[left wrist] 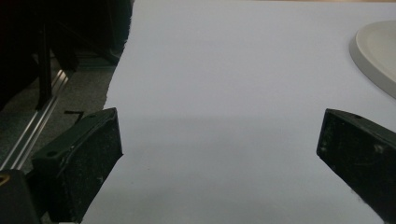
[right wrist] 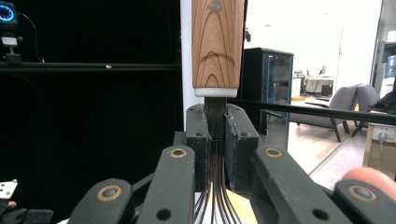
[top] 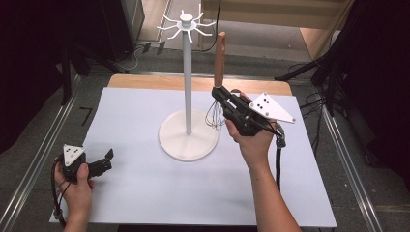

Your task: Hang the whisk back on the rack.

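A whisk with a wooden handle [top: 220, 55] and wire loops [top: 215, 116] is held upright, handle up, just right of the white hook stand's pole [top: 187, 82]. My right gripper [top: 217, 92] is shut on the whisk's neck, between handle and wires. In the right gripper view the handle [right wrist: 218, 46] rises above the closed jaws and my right gripper [right wrist: 215, 133] pinches the dark neck. My left gripper [top: 107, 159] rests low at the table's front left, open and holding nothing. In the left gripper view my left gripper [left wrist: 219, 149] spans bare white table.
The stand's round white base [top: 188, 135] sits mid-table, and its hook crown [top: 186, 21] spreads at the top of the pole. The base's edge [left wrist: 376, 51] lies ahead and right of the left gripper. A metal rail [top: 43, 145] runs along the left side.
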Tool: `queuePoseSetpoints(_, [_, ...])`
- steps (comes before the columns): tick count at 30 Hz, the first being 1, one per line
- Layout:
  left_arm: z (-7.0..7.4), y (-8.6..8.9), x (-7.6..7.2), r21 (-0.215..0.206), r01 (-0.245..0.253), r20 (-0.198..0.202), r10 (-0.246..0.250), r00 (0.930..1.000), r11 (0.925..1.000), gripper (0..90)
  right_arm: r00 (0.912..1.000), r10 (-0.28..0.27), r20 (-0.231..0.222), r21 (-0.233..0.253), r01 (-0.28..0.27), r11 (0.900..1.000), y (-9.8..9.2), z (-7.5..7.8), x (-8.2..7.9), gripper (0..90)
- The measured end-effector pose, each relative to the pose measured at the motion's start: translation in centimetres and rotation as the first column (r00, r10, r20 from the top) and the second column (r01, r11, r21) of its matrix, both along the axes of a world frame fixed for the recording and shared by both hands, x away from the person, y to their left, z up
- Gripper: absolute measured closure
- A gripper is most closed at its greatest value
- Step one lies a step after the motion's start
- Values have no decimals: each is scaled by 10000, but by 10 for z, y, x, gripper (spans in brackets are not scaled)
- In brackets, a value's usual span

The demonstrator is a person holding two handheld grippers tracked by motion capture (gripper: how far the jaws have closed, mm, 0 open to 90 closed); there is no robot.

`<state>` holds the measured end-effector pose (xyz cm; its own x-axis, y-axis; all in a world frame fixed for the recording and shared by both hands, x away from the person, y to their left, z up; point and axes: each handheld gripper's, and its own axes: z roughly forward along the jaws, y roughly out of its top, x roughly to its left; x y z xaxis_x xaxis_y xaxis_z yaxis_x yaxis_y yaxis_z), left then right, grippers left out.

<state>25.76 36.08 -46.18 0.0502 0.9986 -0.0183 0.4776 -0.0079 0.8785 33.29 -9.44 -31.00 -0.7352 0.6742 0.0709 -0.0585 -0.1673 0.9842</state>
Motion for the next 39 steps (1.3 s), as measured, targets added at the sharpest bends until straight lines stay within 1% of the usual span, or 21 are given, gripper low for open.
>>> queuePoseSetpoints(6, [0,0,0,9,20,-13,-20,10000,10000,7,9999,144,-5,22,-144,9999,5,2,5,830])
queuePoseSetpoints(7, [0,0,0,7,20,-9,-20,10000,10000,7,9999,148,-74,45,-147,9999,6,3,5,830])
queuePoseSetpoints(18, [0,0,0,-5,11,15,-11,10000,10000,7,9989,404,-241,125,-401,9991,12,2,10,829])
queuePoseSetpoints(23, [0,0,0,0,14,36,-14,10000,10000,7,9986,441,-281,87,-439,9990,14,2,12,829])
queuePoseSetpoints(39, [0,0,0,-2,12,32,-12,10000,10000,6,9980,568,-271,76,-566,9984,20,5,16,829])
